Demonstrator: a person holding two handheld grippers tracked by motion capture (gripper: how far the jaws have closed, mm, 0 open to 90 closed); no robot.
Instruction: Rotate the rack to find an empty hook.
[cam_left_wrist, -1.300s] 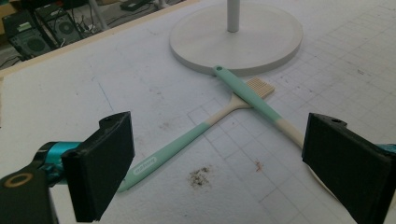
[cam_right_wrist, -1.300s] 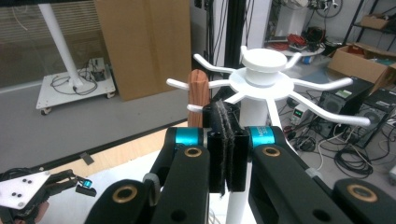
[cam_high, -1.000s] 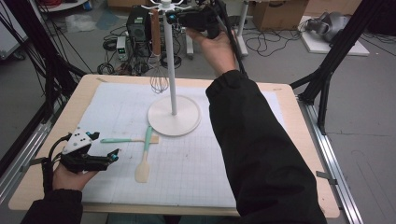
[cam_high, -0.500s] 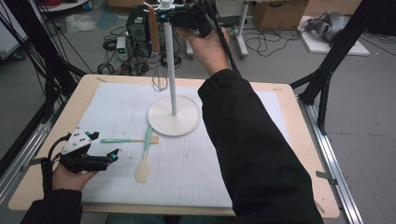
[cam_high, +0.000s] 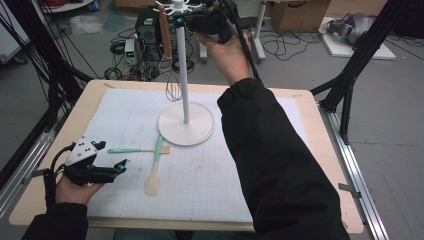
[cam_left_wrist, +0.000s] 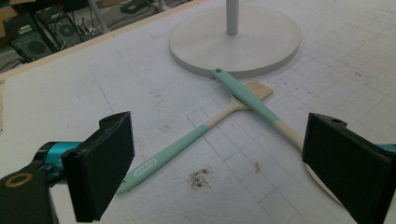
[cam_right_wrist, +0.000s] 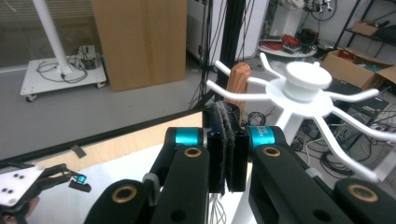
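The right tongs (cam_high: 186, 21), raised over the far edge of the table (cam_high: 320, 135), have crept from the right of the white hanging stand's crown (cam_high: 178, 7) to just beside it, near the brown-handled whisk (cam_high: 166, 35), perhaps touching its handle; the sleeve followed.

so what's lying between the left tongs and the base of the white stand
Two mint-handled utensils crossed on the mat: a spatula lying over a slotted turner. The left gripper view shows them between the open left tongs and the stand's round base.
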